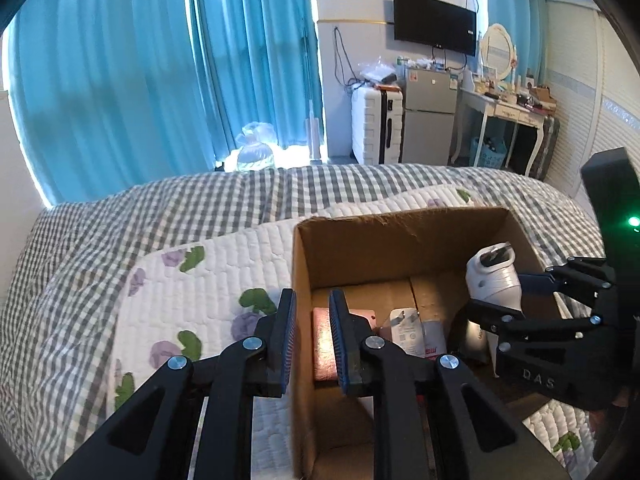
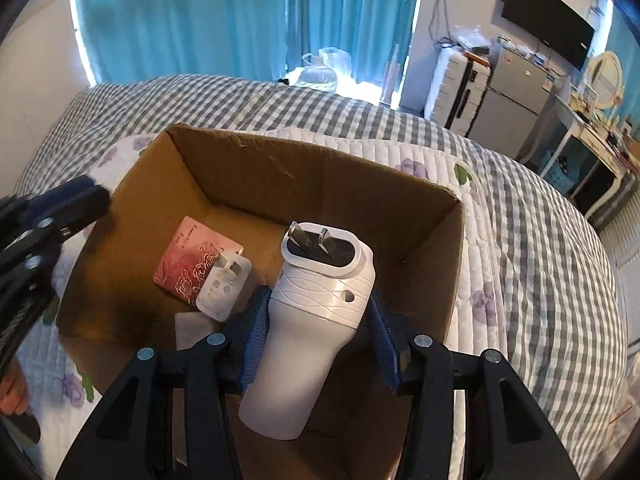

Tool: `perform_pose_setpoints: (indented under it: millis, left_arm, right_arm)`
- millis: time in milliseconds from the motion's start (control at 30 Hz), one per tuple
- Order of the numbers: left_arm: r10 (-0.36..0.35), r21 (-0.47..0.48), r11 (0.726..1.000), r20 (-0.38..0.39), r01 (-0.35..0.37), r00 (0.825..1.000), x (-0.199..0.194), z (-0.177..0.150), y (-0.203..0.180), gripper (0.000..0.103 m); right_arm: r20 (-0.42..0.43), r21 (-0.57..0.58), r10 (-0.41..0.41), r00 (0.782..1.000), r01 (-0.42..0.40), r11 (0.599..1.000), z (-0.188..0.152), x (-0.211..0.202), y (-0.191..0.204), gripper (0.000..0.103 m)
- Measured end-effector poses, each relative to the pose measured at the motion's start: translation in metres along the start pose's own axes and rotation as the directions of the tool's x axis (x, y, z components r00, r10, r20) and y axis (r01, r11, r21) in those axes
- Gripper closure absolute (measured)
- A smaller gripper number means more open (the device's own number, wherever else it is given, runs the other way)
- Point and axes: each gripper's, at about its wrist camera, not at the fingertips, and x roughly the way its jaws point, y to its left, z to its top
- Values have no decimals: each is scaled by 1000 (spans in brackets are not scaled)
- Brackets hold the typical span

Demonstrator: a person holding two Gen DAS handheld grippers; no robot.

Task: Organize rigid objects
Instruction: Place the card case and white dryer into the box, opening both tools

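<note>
An open cardboard box (image 2: 328,168) sits on the bed. My right gripper (image 2: 320,336) is shut on a white plug-in device (image 2: 316,312) with two metal prongs at its top, held above the box interior; it also shows in the left wrist view (image 1: 496,276). A pink rose-patterned card (image 2: 188,264) and a small white charger (image 2: 226,288) lie on the box floor. My left gripper (image 1: 312,340) straddles the box's left wall (image 1: 302,264), one finger outside and one inside, jaws narrowly apart around the wall.
The box (image 1: 400,236) rests on a white floral quilt (image 1: 208,280) over a grey checked bedspread (image 1: 120,216). Beyond the bed are blue curtains (image 1: 160,60), a white suitcase (image 1: 378,124), a small fridge (image 1: 430,116) and a dressing table (image 1: 508,108).
</note>
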Motion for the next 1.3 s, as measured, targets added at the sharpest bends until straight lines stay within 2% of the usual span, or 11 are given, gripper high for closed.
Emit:
perform_pose_setpoints:
  millis: [67,167,200,300,467,533,600,733,867,1000,1300]
  left_arm:
    - [2,-4,1000,6,-2,1000,-10,-1,2,83]
    - [11,-20,1000,13,-10,1000,-31,-2,5,83]
    - [11,-28,1000,15,-11,1000,-40,-3,7,78]
    - [21,-50,999,36,-20,999,-69,-5,9,34]
    - [34,-59,998,91,-29,995,-129,-10,12,21]
    - [20,-61,998,120,-12,993,-151,-16,14,9]
    - [23,-64,998,139,-14,990,-167,-23,16,6]
    - [21,-49,999,141,-14,990,-187,-42,13,0]
    - [29,-38,999,111,-25,993,-187,-69,6,0]
    - [44,-47,998,70,-41,997,-172,-95,-3,0]
    - [51,-85,995,-37,-54,998,-81,-135,-27,0]
  right_arm:
    - [9,18,-23,1000,23,1000,-1,-10,-2,36]
    - [26,14,-70,997,70,997,-4,-40,-5,36]
    - [36,16,-89,995,88,996,-5,-55,-6,36]
    - [75,14,-122,990,121,993,-10,-101,-7,36]
    - [128,-8,-168,977,171,985,-26,-172,6,35]
    - [145,-12,-168,975,172,985,-40,-200,13,28]
    - [160,-16,-138,977,143,990,-60,-223,19,19]
    - [133,-10,-148,980,151,989,-98,-241,23,13]
    - [136,33,-119,984,116,993,-129,-242,24,0]
    - [147,53,-118,982,112,992,-148,-221,27,0]
    - [137,91,-107,985,95,991,-169,-114,15,0]
